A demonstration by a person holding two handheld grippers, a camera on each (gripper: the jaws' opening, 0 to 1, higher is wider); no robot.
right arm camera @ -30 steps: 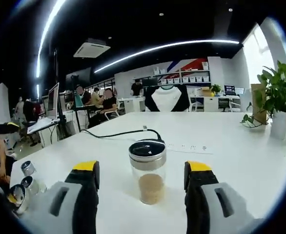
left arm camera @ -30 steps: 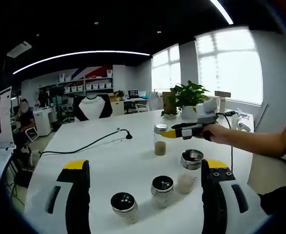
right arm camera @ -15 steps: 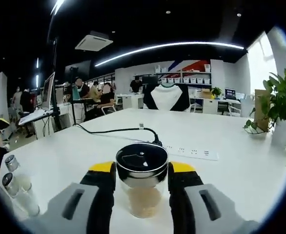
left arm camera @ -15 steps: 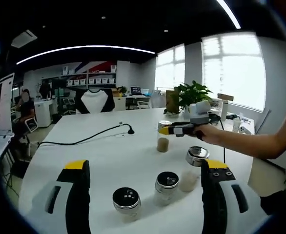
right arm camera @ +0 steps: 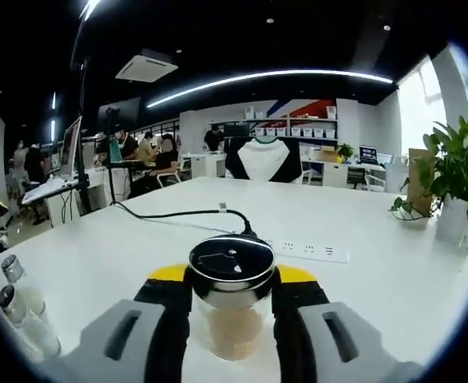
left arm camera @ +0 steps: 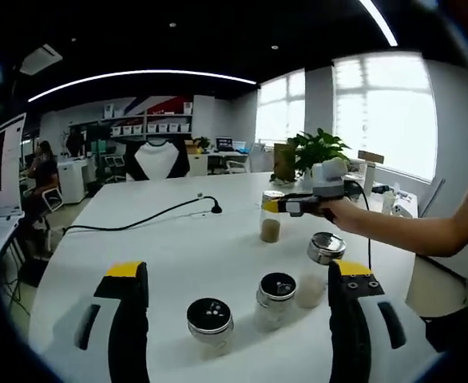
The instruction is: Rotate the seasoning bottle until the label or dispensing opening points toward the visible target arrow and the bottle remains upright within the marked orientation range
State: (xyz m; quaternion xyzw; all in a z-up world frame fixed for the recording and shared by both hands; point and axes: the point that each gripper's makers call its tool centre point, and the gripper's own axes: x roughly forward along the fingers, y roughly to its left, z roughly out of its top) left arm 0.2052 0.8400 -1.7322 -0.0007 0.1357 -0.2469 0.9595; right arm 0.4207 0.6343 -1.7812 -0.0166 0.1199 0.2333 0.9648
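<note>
Office behind, big white table (left arm camera: 178, 255) up front. My right gripper (right arm camera: 232, 297) has its jaws clamped on the seasoning bottle (right arm camera: 232, 299), standing upright on the table. My left gripper (left arm camera: 234, 295) hangs wide open and empty over three other jars (left arm camera: 275, 295).

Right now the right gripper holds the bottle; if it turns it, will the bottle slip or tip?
The bottle looks like smooth clear glass, so it may slip in the right gripper. It seems under half full of powder with a metal lid, so probably light but slightly top-heavy; it may tip.
</note>
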